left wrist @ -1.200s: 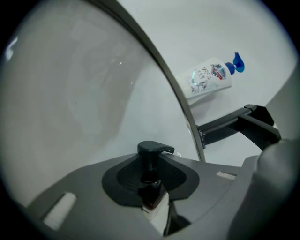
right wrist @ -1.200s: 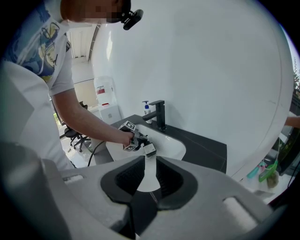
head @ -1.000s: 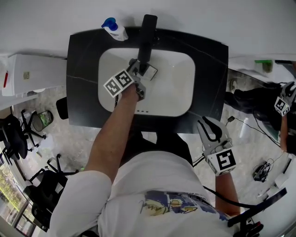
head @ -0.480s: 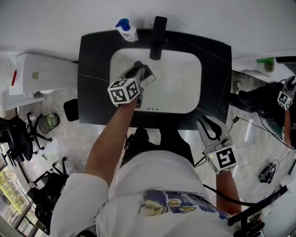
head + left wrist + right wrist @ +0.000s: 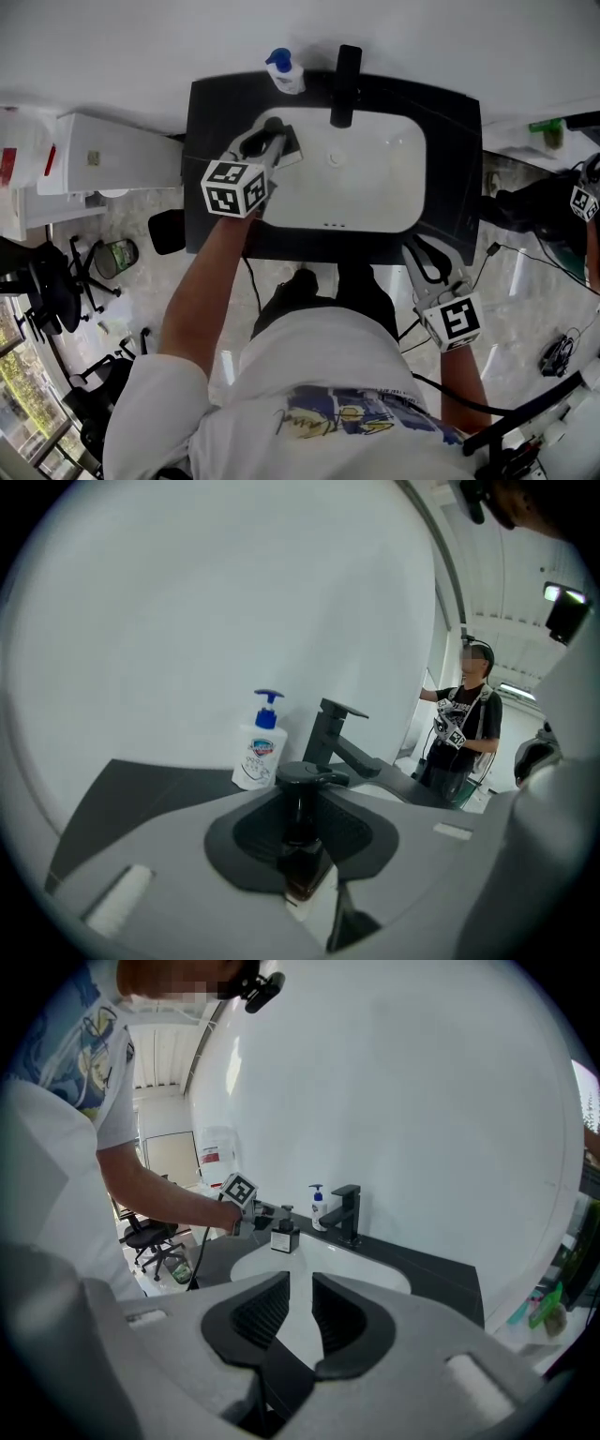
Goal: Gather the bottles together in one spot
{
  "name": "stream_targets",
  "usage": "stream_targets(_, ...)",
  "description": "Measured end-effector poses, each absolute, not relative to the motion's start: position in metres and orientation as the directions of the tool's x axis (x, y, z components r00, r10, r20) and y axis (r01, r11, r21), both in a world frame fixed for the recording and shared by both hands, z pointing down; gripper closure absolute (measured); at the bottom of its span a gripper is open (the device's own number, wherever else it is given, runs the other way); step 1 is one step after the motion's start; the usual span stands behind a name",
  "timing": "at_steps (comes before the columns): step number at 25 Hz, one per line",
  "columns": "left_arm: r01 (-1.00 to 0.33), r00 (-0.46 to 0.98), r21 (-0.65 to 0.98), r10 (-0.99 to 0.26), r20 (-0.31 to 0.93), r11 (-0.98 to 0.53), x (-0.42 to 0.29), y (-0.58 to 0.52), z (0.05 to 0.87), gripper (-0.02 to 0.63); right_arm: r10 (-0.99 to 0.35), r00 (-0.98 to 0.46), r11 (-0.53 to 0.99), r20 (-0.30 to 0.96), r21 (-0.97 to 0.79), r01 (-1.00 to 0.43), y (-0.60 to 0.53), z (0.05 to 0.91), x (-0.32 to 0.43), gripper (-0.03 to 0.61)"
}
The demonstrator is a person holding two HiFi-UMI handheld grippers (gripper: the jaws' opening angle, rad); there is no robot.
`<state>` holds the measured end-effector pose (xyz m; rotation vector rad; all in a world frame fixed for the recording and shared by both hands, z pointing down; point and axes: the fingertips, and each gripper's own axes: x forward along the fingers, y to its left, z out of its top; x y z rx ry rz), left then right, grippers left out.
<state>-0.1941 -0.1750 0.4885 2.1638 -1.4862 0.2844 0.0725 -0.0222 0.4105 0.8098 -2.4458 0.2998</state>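
Observation:
A dark pump bottle point(image 5: 301, 832) stands upright between the jaws of my left gripper point(image 5: 275, 142), which is shut on it at the white basin's point(image 5: 375, 187) back-left rim. In the right gripper view the same dark bottle point(image 5: 284, 1235) hangs at that rim; whether it rests on anything I cannot tell. A white soap bottle with a blue pump point(image 5: 286, 73) stands on the black counter just beyond, left of the black faucet point(image 5: 345, 71). My right gripper point(image 5: 424, 251) hovers off the counter's front right, its jaws a narrow slit apart with nothing between them.
The black counter point(image 5: 450, 141) backs onto a white wall. A white cabinet point(image 5: 103, 159) stands to the left, with office chairs point(image 5: 47, 281) on the floor below it. A second person point(image 5: 464, 733) with marker-cube grippers stands far right. Cables lie on the floor at right.
My left gripper has carried the dark bottle from the basin's middle under the faucet leftward to the back-left rim, nearer the soap bottle. The right gripper has stayed put.

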Motion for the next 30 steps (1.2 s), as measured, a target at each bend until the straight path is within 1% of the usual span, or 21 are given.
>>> stream_targets(7, -0.927, 0.372, 0.206, -0.845, 0.384, -0.315, -0.241, -0.202, 0.455, 0.531, -0.506, -0.660, 0.778, 0.555, -0.037, -0.628, -0.018, 0.406, 0.058, 0.503)
stream_targets(12, -0.929, 0.370, 0.159, -0.848, 0.379, -0.335, -0.263, -0.232, 0.455, 0.531, -0.530, -0.623, 0.759, 0.575, -0.007, -0.651, -0.016, 0.406, 0.061, 0.503)
stream_targets(25, -0.916, 0.395, 0.083, -0.851, 0.345, -0.392, -0.287, -0.289, 0.478, 0.531, -0.551, -0.528, 0.713, 0.646, 0.036, -0.700, 0.013, 0.413, 0.072, 0.503)
stream_targets(30, -0.908, 0.413, 0.066, -0.855, 0.312, -0.414, -0.288, -0.294, 0.478, 0.531, -0.558, -0.520, 0.707, 0.647, 0.044, -0.705, 0.019, 0.413, 0.065, 0.503)
